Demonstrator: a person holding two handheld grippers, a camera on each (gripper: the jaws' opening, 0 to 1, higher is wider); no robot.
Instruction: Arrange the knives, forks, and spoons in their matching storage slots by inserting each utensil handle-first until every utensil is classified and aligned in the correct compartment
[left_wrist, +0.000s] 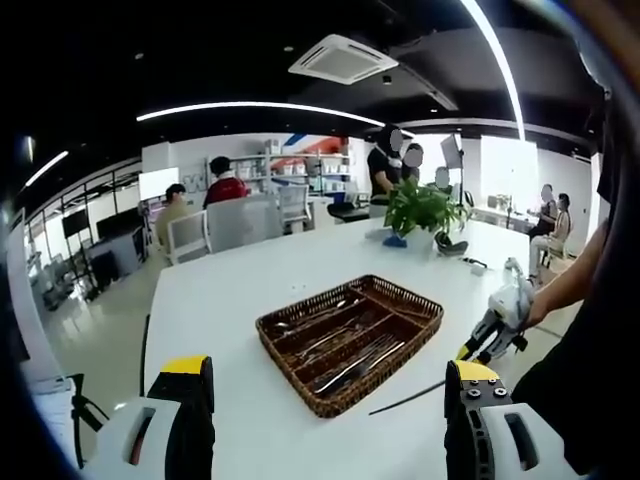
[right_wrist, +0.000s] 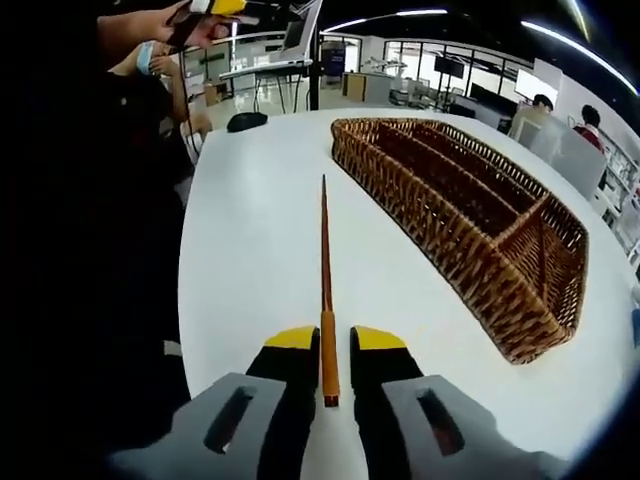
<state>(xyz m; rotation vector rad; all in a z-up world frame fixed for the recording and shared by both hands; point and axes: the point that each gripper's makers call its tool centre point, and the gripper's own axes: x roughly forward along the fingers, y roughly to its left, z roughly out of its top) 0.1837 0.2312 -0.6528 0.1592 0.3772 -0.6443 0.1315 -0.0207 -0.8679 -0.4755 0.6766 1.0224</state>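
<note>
Open-plan office space stretches behind a broad white table, smooth and glossy under strip lights, with seated people, a potted plant and desks at the far side.

Ahead of the left gripper, whose yellow-tipped jaws stand wide apart and hold nothing, sits the wicker tray: a dark-brown woven rectangle, split by woven walls into long slots, with thin metal utensils already lying lengthwise in them. Which kinds fill which slot is too small to tell.

Seen from the right gripper, the tray lies ahead and to the right. Its jaws are nearly closed on a slim reddish-brown stick, squared at the gripped end and tapering forward over the table; it looks more like a chopstick than a knife, fork or spoon.

Judged from this, the stick is lifted and awaiting placement. Doing it well means swinging it right, lining it parallel with a slot, lowering it flat and releasing only once it clears the woven rim.
</note>
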